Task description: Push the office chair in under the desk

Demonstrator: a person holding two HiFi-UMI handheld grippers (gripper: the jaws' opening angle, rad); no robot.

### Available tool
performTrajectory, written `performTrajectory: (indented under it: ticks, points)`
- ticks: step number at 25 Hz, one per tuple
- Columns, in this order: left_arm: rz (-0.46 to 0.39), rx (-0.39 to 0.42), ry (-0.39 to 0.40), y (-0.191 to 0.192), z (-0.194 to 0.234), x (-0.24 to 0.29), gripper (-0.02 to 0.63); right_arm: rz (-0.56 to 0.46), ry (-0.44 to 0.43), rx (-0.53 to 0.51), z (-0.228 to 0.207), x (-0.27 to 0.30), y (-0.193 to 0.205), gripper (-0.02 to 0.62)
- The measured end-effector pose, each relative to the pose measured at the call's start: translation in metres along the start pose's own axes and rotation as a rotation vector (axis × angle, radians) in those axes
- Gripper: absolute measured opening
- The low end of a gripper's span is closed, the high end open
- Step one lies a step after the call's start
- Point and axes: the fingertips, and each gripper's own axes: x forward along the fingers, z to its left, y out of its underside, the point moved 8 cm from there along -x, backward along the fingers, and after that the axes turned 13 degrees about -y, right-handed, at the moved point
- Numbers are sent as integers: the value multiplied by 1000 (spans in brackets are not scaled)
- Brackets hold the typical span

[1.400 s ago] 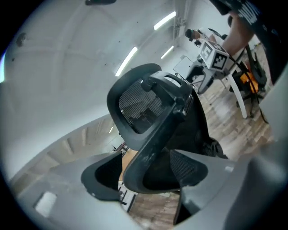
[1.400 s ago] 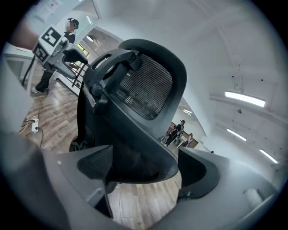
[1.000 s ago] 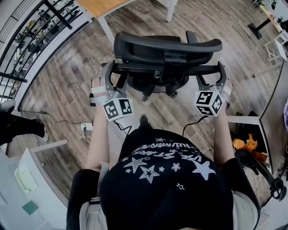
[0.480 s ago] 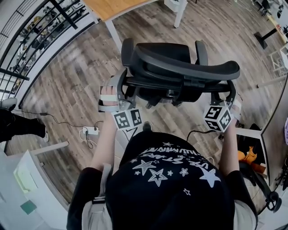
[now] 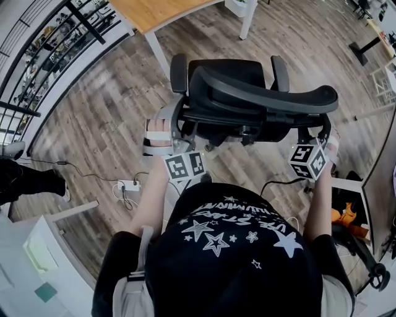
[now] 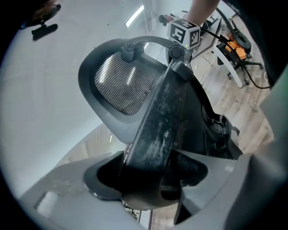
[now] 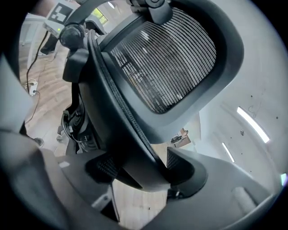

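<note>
The black office chair point(image 5: 247, 93) stands on the wood floor, seen from above, with its mesh backrest point(image 5: 266, 99) toward me. The wooden desk point(image 5: 158, 12) with white legs is just beyond it at the top. My left gripper point(image 5: 179, 127) is shut on the left side of the backrest frame point(image 6: 157, 117), whose dusty bar fills the gap between the jaws of the left gripper point(image 6: 150, 166). My right gripper point(image 5: 317, 135) grips the right side. There the frame's edge point(image 7: 130, 134) sits pinched between the pads of the right gripper point(image 7: 139, 166).
A white power strip point(image 5: 129, 184) and cables lie on the floor at my left. A black railing point(image 5: 37, 43) runs along the far left. White furniture point(image 5: 346, 170) with an orange object stands close on my right. A white desk leg point(image 5: 156, 52) is left of the chair.
The chair has rolled toward the desk with both grippers on its backrest. More of the desk shows at the top, and the power strip has slid lower in view.
</note>
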Motion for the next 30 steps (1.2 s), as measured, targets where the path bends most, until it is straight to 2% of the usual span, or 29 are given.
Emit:
performTrajectory:
  ticks: [5, 15, 19, 23, 30]
  points:
    - [-6, 1, 9, 13, 5, 40, 334, 12, 20, 9, -14, 31, -19, 310]
    - [-5, 13, -16, 20, 1, 50, 334, -21, 40, -4, -14, 50, -23, 308]
    - [10, 20, -27, 14, 0, 70, 334, -54, 28, -27, -35, 71, -25, 308]
    - [57, 21, -31, 4, 1, 105, 334, -103, -3, -54, -70, 106, -32, 308]
    - [155, 12, -75, -2, 0, 129, 339, -144, -42, -106, -96, 140, -44, 305]
